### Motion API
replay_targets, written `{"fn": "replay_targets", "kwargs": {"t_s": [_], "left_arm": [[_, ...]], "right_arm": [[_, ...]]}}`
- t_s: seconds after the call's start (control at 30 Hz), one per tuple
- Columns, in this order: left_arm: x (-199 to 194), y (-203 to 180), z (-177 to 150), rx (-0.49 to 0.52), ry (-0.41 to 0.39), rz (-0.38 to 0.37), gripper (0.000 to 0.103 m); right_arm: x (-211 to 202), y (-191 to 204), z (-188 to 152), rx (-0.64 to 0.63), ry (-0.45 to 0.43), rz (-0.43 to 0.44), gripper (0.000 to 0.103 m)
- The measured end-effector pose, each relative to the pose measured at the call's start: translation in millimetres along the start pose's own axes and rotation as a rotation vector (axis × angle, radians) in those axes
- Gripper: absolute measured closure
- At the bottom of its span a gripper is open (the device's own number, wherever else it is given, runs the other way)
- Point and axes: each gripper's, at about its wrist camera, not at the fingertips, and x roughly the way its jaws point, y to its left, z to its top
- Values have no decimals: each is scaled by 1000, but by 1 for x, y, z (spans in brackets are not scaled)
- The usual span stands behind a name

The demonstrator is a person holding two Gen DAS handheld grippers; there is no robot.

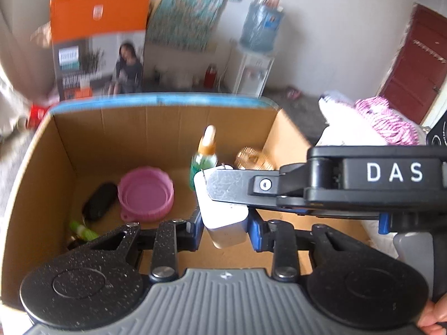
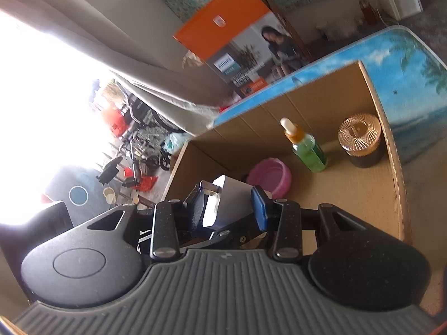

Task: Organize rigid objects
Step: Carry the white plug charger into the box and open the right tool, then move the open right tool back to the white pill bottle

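**Me:** Both grippers pinch one white block: my left gripper [image 1: 225, 224] clamps its lower end, my right gripper [image 1: 223, 178] bites the top from the side. It hangs over the open cardboard box [image 1: 64, 150].

**Partner:** What's under it?

**Me:** A pink bowl [image 1: 145, 192], a black case [image 1: 99, 201], a green dropper bottle [image 2: 307, 148] and a gold-lidded jar [image 2: 360, 142].

**Partner:** Risk?

**Me:** If one gripper lets go first, I reckon the block twists and tips the bottle. If both pull apart, it could slip free.
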Motion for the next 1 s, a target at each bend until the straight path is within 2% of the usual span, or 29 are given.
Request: {"fn": "replay_targets", "kwargs": {"t_s": [0.23,0.3,0.37,0.5,0.67,1.0], "left_arm": [[28,8,-2,-41,92,23,69],[30,9,-1,-53,108,26,66],[32,12,-1,-71,116,18,58],[27,11,-3,-66,99,18,56],[20,5,0,-55,78,19,43],[-18,-13,0,2,-16,29,28]], "right_arm": [[33,-26,2,64,82,-6,65],[38,-25,2,56,98,-9,65],[43,-26,2,58,107,-9,65],[42,-25,4,43,104,-14,65],[34,-21,3,29,83,-15,65],[-12,1,0,-19,-24,13,63]]}}
